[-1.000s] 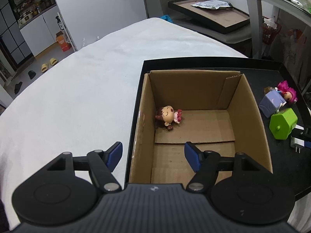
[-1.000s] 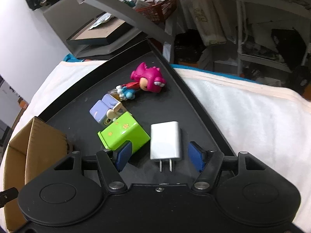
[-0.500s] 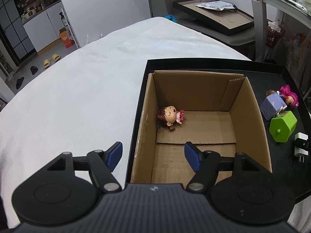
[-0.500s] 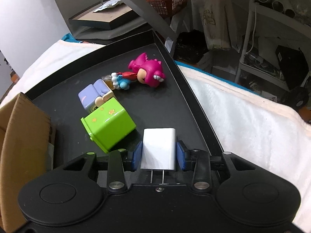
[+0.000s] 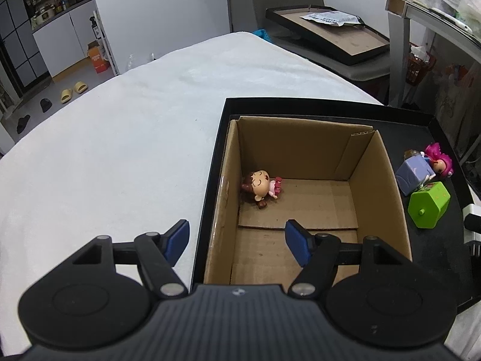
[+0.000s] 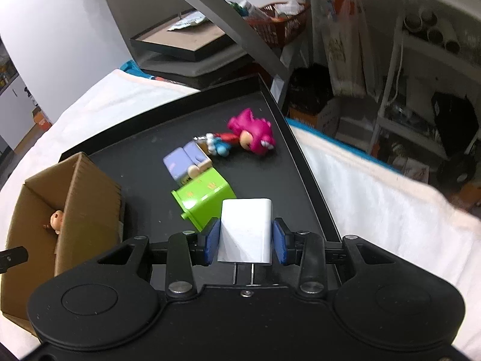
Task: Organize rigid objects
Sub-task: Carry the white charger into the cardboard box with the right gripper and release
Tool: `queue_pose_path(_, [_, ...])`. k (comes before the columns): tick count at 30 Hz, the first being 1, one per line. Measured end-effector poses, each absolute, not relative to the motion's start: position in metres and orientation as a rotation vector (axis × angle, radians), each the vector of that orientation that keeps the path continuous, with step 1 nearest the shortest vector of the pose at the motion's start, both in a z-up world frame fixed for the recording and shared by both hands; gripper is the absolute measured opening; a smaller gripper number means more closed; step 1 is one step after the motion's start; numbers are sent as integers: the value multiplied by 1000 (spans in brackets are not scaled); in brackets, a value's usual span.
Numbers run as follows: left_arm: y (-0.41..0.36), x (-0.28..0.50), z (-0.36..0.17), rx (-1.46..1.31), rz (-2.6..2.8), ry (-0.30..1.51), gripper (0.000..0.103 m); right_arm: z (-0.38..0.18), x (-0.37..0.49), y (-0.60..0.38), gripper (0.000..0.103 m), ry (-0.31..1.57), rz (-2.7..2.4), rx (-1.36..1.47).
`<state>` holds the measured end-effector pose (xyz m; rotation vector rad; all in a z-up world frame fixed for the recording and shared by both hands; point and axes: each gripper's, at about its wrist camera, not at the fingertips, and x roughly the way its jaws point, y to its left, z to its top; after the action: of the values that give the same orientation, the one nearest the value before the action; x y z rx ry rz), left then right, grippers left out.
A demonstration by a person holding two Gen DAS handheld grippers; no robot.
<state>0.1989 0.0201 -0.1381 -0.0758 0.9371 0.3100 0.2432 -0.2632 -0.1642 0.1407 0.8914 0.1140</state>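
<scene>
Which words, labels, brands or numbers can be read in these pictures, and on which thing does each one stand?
No text can be read with certainty.
White mailer bag in the far tray: dark print, too small to read.
Orange carton on the floor: a label, too blurred.
Left gripper housing: a small round emblem, no legible letters.
White charger in the right gripper: no print visible.
Green toy block: small orange marks, not letters.

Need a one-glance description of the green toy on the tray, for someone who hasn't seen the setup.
Find the black tray on the white cloth, then look right of the cardboard box. The green toy lies just beyond the white charger held in the right gripper. It is the only lime-green blocky piece, beside a lavender block and a pink-haired figure.
</scene>
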Motion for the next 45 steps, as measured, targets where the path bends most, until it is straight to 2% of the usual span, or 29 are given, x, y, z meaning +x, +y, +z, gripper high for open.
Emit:
queue_pose_path(11, [30,197,-142,-109,303,939,68,-134,234,-228,37,851,152,95])
queue_pose_path(18, [39,194,-144,-145,300,924,62,-118,229,-197,37,840,210,56])
queue_pose_path(22, [44,198,-150,-174,304,945,43,-109,227,-176,37,833,250,39])
queue_pose_path(27, [53,199,-154,-224,303,958,31,-103,225,-152,37,833,292,29])
queue_pose_path(31, [54,199,-157,-243,283,962,14,-100,224,-135,37,838,321,0])
queue_pose_path(35, [54,199,-158,-233,288,958,10,-102,226,-120,37,855,339,-32])
queue_pose_path(45, [65,197,-160,-299,262,949,10,-111,230,-85,37,887,372,-88])
